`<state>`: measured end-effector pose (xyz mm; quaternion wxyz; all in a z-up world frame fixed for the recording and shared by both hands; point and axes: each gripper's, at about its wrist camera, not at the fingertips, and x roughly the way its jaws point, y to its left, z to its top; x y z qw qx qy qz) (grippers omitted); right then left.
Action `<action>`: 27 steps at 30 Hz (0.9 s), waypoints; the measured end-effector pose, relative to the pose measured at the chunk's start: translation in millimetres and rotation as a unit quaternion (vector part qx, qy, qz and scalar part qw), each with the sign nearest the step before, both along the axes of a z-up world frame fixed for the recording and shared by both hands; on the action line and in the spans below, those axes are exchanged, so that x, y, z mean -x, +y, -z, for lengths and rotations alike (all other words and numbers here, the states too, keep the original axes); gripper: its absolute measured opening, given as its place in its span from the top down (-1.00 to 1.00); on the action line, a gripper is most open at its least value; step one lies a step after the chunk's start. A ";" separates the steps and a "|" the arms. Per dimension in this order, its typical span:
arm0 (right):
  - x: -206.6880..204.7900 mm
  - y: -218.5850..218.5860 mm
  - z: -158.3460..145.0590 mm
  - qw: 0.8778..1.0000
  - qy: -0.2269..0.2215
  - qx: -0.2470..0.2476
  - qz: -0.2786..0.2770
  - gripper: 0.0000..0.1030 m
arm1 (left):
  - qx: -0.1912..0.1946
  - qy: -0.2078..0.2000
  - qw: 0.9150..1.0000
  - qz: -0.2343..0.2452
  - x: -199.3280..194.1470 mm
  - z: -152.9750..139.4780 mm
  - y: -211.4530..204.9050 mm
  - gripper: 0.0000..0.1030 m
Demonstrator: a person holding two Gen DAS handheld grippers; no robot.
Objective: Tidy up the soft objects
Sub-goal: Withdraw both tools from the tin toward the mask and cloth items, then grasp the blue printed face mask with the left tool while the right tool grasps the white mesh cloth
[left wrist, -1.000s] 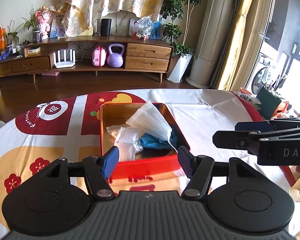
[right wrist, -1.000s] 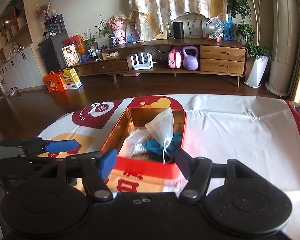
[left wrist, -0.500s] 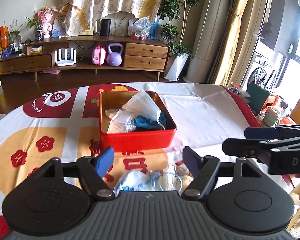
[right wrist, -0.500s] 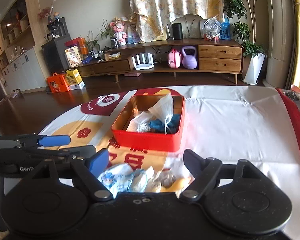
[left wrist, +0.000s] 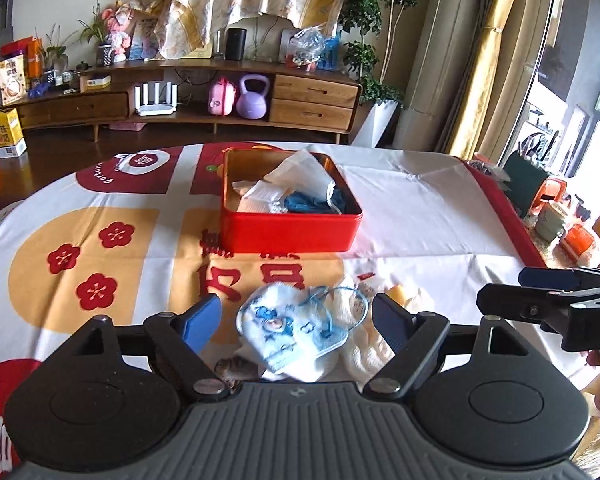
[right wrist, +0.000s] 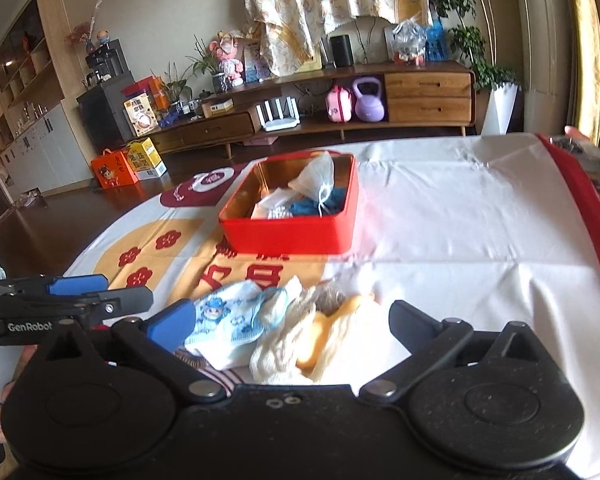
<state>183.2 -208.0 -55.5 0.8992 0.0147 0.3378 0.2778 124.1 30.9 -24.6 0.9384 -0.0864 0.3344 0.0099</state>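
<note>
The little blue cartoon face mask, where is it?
The blue-and-white cartoon face mask lies on the tablecloth, nearer than the red metal tin, left of the cream cloth.

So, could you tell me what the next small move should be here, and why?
Probably ease the left gripper down over the blue-printed face mask and close on it. Its jaws are opening, pressing on nothing, the mask lies loose on the tablecloth between them, and the red tin beyond already holds other soft items.
</note>
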 end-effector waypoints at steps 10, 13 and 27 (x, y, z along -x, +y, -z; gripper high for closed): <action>11.7 7.8 27.1 0.999 0.018 0.025 -0.028 -0.99 | 0.009 0.024 1.000 -0.004 6.0 22.2 3.2 -0.61; 13.5 13.7 36.3 0.998 0.016 0.043 -0.036 -0.99 | 0.008 0.030 0.999 0.007 -0.1 32.2 1.6 -0.61; -16.5 38.1 84.2 0.994 0.051 0.090 -0.039 -0.94 | -0.031 0.069 0.995 0.071 -45.5 81.6 -1.4 -0.61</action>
